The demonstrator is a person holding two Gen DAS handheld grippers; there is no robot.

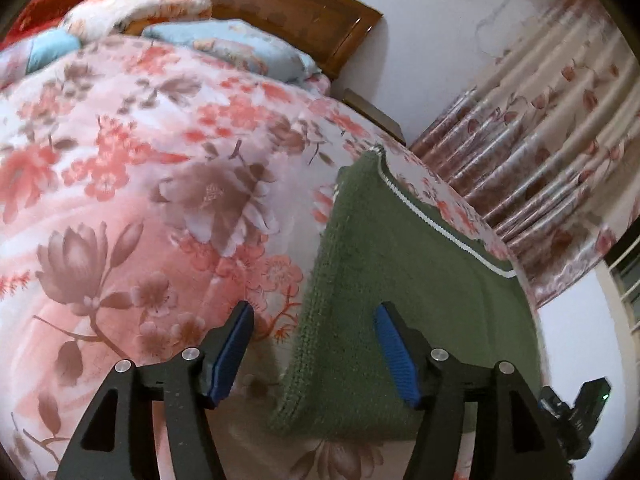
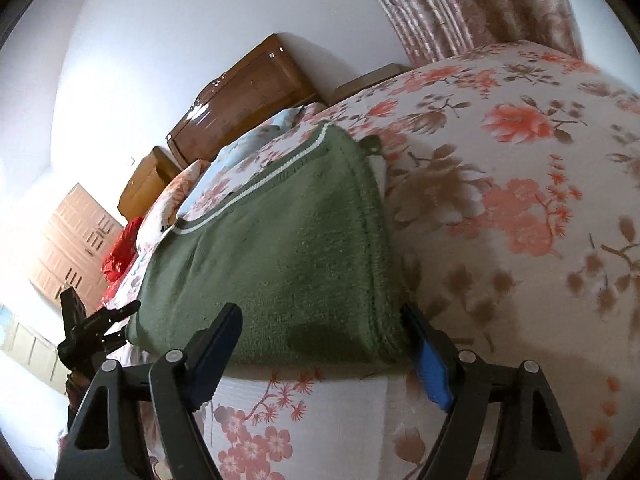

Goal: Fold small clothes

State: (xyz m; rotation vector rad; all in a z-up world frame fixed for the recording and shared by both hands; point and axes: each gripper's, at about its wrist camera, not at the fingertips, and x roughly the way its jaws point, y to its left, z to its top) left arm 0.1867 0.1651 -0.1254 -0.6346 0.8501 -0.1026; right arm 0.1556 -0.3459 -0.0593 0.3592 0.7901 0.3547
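Both tongs (image 1: pixel 314 354) (image 2: pixel 322 354) gape near green knit (image 2: pixel 280 248), perhaps untouched.

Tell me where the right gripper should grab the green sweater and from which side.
Grip the near corner of the sweater, coming in low from the near edge. The right gripper already straddles that thick folded edge, jaws open, so the layers can probably be pinched together.

Both fisheye views bend hard at their dark rounded edges. Indoor light is soft and moderate. In the right wrist view, the white wall (image 2: pixel 120 60) at left blows out to glare. Motion blur smears the curtain (image 1: pixel 560 140) and floral blanket (image 1: pixel 140 180). Soft shadows fall on the blanket beside the green knit garment (image 2: pixel 288 248).
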